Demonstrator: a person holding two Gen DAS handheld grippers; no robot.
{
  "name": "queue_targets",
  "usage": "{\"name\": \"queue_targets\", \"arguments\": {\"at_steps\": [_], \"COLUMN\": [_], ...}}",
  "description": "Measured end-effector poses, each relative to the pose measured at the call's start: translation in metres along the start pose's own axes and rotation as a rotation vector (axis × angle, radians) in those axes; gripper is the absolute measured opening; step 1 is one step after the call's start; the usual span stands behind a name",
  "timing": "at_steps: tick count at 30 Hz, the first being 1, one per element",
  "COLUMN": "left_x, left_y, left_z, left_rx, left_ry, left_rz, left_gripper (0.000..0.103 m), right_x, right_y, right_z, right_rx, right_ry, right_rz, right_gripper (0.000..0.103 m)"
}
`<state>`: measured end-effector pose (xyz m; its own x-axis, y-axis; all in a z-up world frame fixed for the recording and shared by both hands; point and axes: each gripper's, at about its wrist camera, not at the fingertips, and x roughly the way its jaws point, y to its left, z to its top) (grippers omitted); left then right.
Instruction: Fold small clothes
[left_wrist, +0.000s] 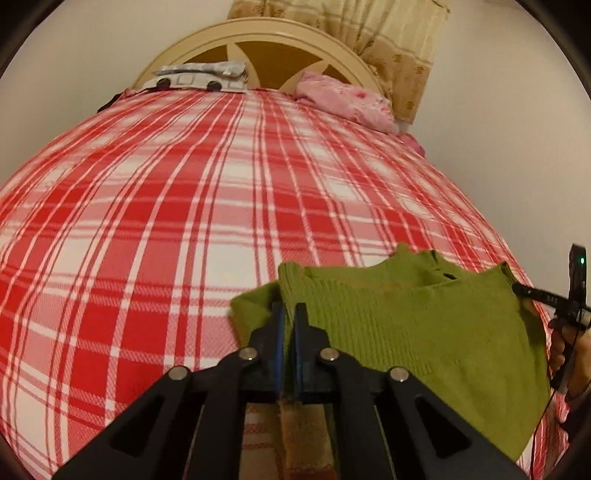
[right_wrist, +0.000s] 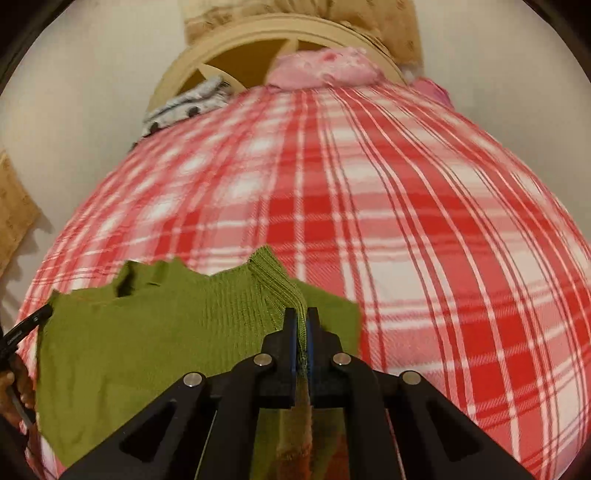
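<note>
A small green knit sweater (left_wrist: 424, 325) hangs stretched between both grippers over the near end of a bed. My left gripper (left_wrist: 289, 310) is shut on the sweater's left edge, with green ribbed cloth pinched between its blue pads. My right gripper (right_wrist: 302, 314) is shut on the sweater (right_wrist: 147, 332) at its ribbed right edge. In the left wrist view the other gripper's fingers (left_wrist: 535, 293) clamp the far corner of the cloth. The lower part of the sweater droops below the jaws in both views.
The bed carries a red and white plaid cover (left_wrist: 184, 206). At its far end, by a cream headboard (left_wrist: 266, 40), lie a grey printed folded cloth (left_wrist: 199, 75) and a pink crumpled garment (left_wrist: 343, 99). A beige curtain (left_wrist: 399, 48) hangs behind. A hand (left_wrist: 565, 350) shows at right.
</note>
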<state>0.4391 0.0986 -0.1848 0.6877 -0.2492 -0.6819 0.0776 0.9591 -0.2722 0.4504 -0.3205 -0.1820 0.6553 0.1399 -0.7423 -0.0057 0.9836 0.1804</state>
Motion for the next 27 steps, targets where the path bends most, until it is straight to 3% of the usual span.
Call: {"name": "queue_targets", "arguments": {"at_steps": [4,10,16,18,19,20,21,23,24,27], "left_x": [-0.025,-0.024,0.017,0.014,0.01,0.003,-0.006,-0.024,-0.038,-0.059], "left_y": [-0.007,-0.001,0.008,0.007,0.007,0.006,0.005,0.002,-0.002,-0.01], "left_z": [0.002,0.011,0.001,0.001,0.001,0.002,0.002,-0.001,-0.005,-0.02], "left_rx": [0.024,-0.024,-0.066,-0.069,-0.071,-0.067,-0.054,-0.029,-0.011,0.014], "left_ry": [-0.1,-0.122,-0.001,0.0,-0.002,-0.01,-0.03,-0.086,-0.113,-0.117], "left_rz": [-0.031,-0.026,0.021,0.032,0.026,0.036,0.055,0.073,0.077,0.056], "left_gripper": [0.005,0.005,0.006,0.013,0.016,0.028,0.047,0.068,0.073,0.073], "right_x": [-0.01,-0.036,0.01,0.008,0.003,-0.005,-0.013,-0.037,-0.046,-0.074], "right_y": [-0.003,0.007,-0.005,-0.003,0.0,0.004,0.005,0.01,0.012,0.024], "right_z": [-0.005,0.002,-0.003,-0.003,-0.003,-0.004,-0.006,-0.013,-0.016,-0.04], "right_rx": [0.03,0.017,0.072,0.052,0.021,-0.015,-0.037,-0.088,-0.099,-0.135], "right_ry": [-0.069,-0.183,-0.027,-0.019,-0.025,-0.034,-0.05,-0.083,-0.087,-0.066], "right_rz": [0.03,0.032,0.035,0.016,-0.005,-0.02,-0.023,0.012,0.032,0.167], "right_gripper": [0.003,0.003,0.005,0.02,0.06,0.088,0.088,0.088,0.088,0.088]}}
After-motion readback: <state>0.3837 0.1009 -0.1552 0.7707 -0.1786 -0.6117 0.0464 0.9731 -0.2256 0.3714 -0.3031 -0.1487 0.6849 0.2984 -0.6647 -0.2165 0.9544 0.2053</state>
